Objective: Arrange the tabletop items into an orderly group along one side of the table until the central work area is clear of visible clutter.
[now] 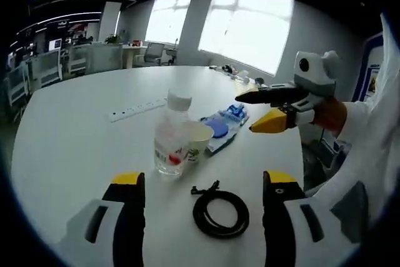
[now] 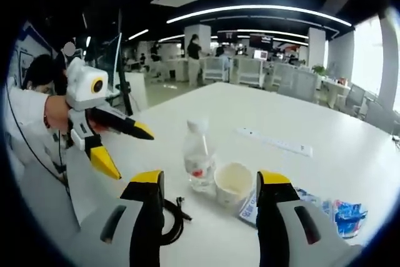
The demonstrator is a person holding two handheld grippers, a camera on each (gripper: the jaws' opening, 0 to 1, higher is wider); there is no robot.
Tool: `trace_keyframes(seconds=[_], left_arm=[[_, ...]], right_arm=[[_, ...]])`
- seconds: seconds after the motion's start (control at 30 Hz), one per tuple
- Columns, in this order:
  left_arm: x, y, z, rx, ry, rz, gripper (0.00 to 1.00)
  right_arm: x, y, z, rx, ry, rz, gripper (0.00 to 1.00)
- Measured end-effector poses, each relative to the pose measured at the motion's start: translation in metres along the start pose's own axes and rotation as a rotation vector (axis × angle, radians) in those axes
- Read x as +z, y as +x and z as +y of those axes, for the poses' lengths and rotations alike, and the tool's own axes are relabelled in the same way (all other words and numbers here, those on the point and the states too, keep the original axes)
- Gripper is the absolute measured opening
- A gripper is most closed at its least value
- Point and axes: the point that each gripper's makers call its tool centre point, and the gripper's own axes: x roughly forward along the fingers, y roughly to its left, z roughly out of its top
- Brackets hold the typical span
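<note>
Open-plan office space with ceiling light strips, desks and bright windows is seen behind a white table (image 1: 75, 129), on which the items are gathered in one loose cluster. A clear bottle (image 1: 170, 136) stands upright, touching a paper cup (image 1: 199, 139); just beside the cup lies a blue packet (image 1: 224, 126), a coiled black cable (image 1: 220, 212) lies nearer the person, and a white power strip (image 1: 137, 109) rests well apart on the far side.

The left gripper (image 1: 203, 195) is held with jaws apart and empty, the bottle straight ahead between them. The right gripper (image 2: 209, 195) is likewise spread and empty, with the cup almost directly ahead and the bottle just to its left.

The cluster is judged equally reachable by both; the bottle's long axis is vertical, so a level sideways approach would suit it.
</note>
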Motion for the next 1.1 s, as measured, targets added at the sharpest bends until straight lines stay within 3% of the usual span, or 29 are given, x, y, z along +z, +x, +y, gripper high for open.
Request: trace_keyframes(seconds=[0.43, 1.1], left_arm=[[-0.037, 0.001, -0.004, 0.032, -0.069, 0.051, 0.78], [-0.079, 0.012, -0.004, 0.067, -0.138, 0.12, 0.74]], right_arm=[[-0.05, 0.003, 0.016, 0.024, 0.021, 0.122, 0.56], [-0.102, 0.021, 0.037, 0.064, 0.091, 0.229, 0.51]])
